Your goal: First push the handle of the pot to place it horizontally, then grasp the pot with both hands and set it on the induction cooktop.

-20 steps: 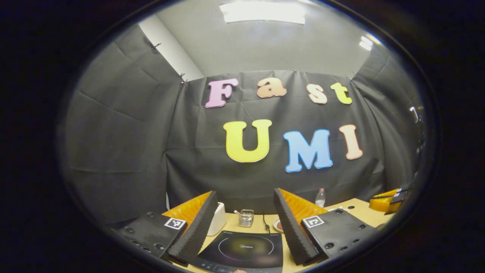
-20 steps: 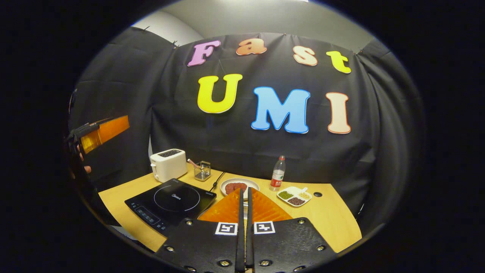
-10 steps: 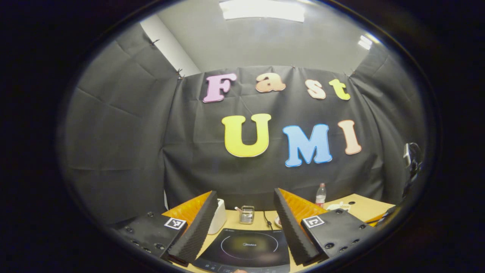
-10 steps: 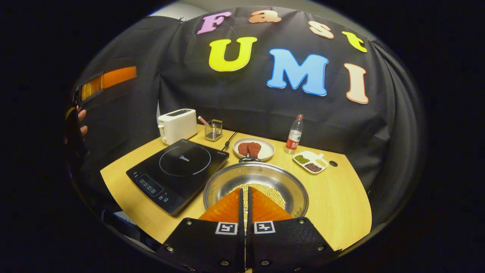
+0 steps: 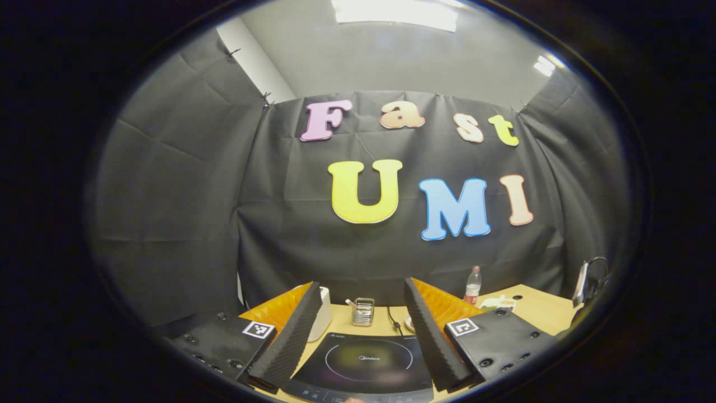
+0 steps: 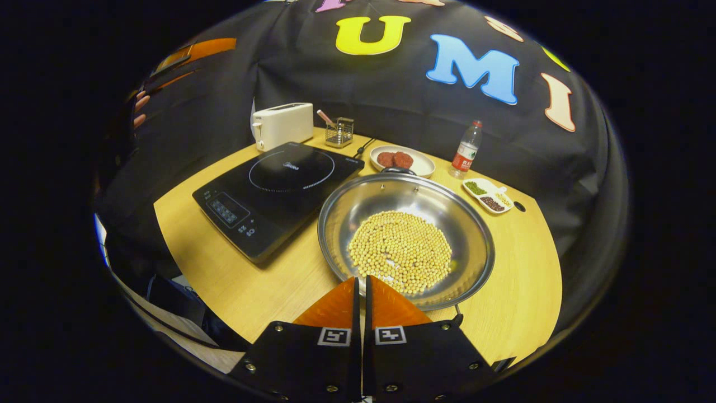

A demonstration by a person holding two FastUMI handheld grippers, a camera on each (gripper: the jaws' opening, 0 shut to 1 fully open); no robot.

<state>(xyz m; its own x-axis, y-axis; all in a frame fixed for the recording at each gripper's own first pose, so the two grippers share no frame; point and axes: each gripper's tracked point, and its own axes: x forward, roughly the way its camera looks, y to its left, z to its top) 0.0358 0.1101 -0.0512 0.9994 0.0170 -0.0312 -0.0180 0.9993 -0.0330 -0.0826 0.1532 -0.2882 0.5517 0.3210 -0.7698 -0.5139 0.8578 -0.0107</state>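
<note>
Pot right in front of the R gripper, handles front-to-back.

The pot, full of yellow beans, sits on the table just beside the cooktop, on its right. One handle is at the far rim, the other at the near rim, next to the right gripper, fingers pressed together & holding nothing. That one is nearer, so it looks best for the push. The left gripper is spread wide, up over the cooktop.
</note>
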